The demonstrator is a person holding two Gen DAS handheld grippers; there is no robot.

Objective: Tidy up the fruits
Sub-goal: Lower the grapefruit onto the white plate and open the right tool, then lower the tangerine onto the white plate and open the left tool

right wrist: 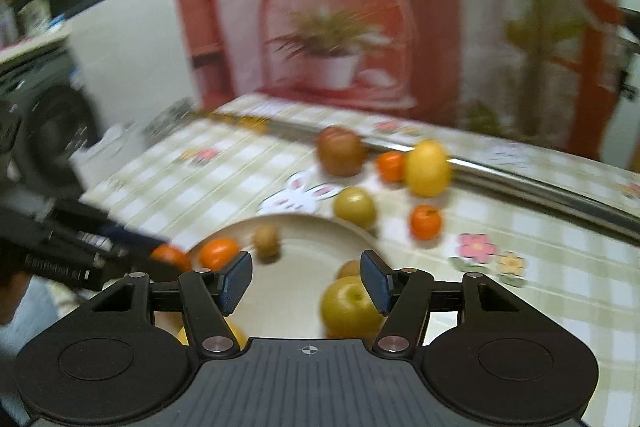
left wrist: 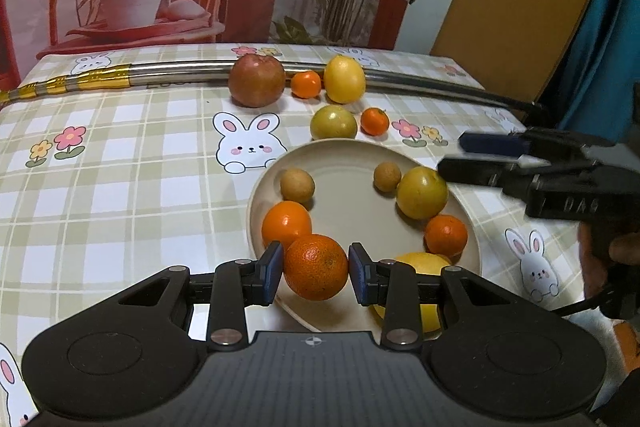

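The left gripper (left wrist: 316,269) reaches forward low over the near rim of the round beige plate (left wrist: 348,163), its blue-padded fingers (left wrist: 271,271) clamped on a round dimpled orange mandarin (left wrist: 316,266) whose stem dimple faces up and toward the camera. The mandarin hangs at the plate's near-left edge, just beside a smoother orange fruit (left wrist: 286,223). The right gripper (right wrist: 306,281) comes in from the plate's right side, tilted across it, its fingers spread apart around nothing, above a yellow-green round fruit (right wrist: 348,303); that view is motion-blurred. The plate's middle is bare, with fruit ringed along its rim. Beyond the plate on the checked rabbit-print worktop (left wrist: 140,147) lie a russet-brown apple (left wrist: 257,79), a yellow lemon (left wrist: 344,79) standing on end and small oranges, against a long steel rod (left wrist: 180,71). Left of the plate the worktop lies open.
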